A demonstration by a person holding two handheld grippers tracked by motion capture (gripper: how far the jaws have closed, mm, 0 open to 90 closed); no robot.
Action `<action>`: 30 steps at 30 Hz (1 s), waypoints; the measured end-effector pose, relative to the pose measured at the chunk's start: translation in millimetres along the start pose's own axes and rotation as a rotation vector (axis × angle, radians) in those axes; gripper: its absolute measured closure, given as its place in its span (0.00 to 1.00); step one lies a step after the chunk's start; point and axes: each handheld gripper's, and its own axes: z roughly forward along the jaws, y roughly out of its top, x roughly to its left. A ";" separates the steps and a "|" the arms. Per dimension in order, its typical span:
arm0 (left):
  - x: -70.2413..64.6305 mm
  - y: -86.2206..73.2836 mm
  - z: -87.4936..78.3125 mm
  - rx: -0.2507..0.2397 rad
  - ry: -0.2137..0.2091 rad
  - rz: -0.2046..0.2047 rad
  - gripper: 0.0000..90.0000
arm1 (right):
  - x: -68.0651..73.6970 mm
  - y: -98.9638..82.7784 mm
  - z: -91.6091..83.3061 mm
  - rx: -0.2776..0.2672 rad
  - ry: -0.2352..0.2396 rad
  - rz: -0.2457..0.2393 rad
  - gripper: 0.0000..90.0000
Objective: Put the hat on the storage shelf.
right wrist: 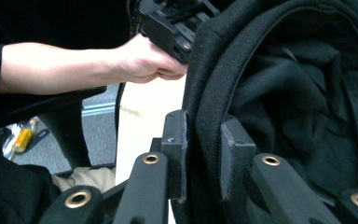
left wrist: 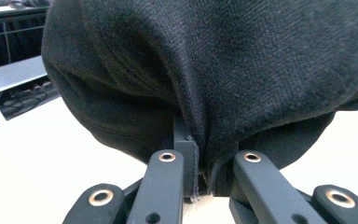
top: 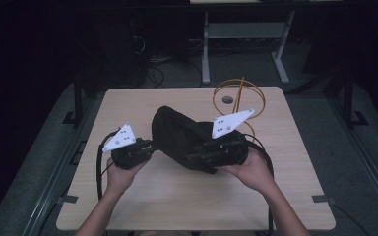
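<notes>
A black fabric garment (top: pixel 174 132) lies bunched and partly lifted at the middle of the light wooden table (top: pixel 177 196). My left gripper (top: pixel 149 145) is at its left edge, shut on a fold of the black cloth (left wrist: pixel 242 70); the left gripper (left wrist: pixel 198 156) has the fabric pinched between its pads. My right gripper (top: pixel 193 158) holds the garment's front right side. In the right gripper view, the right gripper (right wrist: pixel 203 140) is shut on a thick hem of the garment (right wrist: pixel 307 93), whose inside opens to the right. The left gripper (right wrist: pixel 186 46) and its hand (right wrist: pixel 140 60) appear beyond.
A yellow wire-ring frame (top: pixel 239 96) stands at the table's back right, just behind the garment, next to a round hole (top: pixel 227 100) in the tabletop. White desk legs (top: pixel 205 49) rise beyond the table. A bottle (right wrist: pixel 23 136) lies on the floor.
</notes>
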 end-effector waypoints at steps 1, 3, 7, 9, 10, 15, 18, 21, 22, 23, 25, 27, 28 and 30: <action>-0.7 3.8 -1.5 0.002 0.003 0.005 0.94 | -1.5 -1.2 -0.6 -0.009 0.001 0.002 0.81; -1.6 12.0 -4.9 0.004 0.006 0.016 0.95 | -3.5 -3.3 -2.2 -0.020 0.005 0.015 0.79; -2.6 36.0 -12.8 0.006 0.012 0.054 0.95 | -5.8 -6.7 -5.0 -0.064 0.014 0.033 0.72; -2.5 41.3 -14.0 0.012 0.016 0.066 0.95 | -5.0 -7.2 -5.7 -0.078 0.006 0.032 0.69; -2.3 46.2 -15.2 0.015 0.023 0.075 0.95 | -4.5 -7.6 -6.9 -0.090 -0.002 0.026 0.66; 5.0 62.2 -23.3 0.035 0.040 0.083 0.95 | -5.0 -17.2 -17.3 -0.140 -0.037 0.041 0.52; 10.1 66.2 -28.4 0.034 0.048 0.073 0.95 | -6.8 -28.0 -23.3 -0.147 -0.058 0.057 0.48; 13.9 67.2 -31.0 0.028 0.051 0.060 0.95 | -8.3 -39.2 -26.8 -0.132 -0.085 0.067 0.44; 15.3 67.3 -31.4 0.031 0.052 0.057 0.95 | -8.7 -43.0 -27.6 -0.126 -0.093 0.072 0.44; 16.5 67.2 -31.2 0.032 0.054 0.052 0.95 | -9.3 -46.6 -28.6 -0.119 -0.100 0.078 0.43; 19.5 67.1 -30.3 0.035 0.047 0.041 0.95 | -10.2 -54.2 -31.2 -0.113 -0.119 0.085 0.42; 21.9 67.5 -29.0 0.038 0.040 0.028 0.95 | -11.5 -63.0 -34.8 -0.105 -0.147 0.094 0.40; 23.2 68.1 -28.3 0.042 0.038 0.025 0.95 | -12.8 -71.2 -38.6 -0.097 -0.169 0.103 0.40; 24.4 69.3 -27.2 0.043 0.036 0.020 0.95 | -14.3 -78.8 -42.3 -0.087 -0.189 0.110 0.40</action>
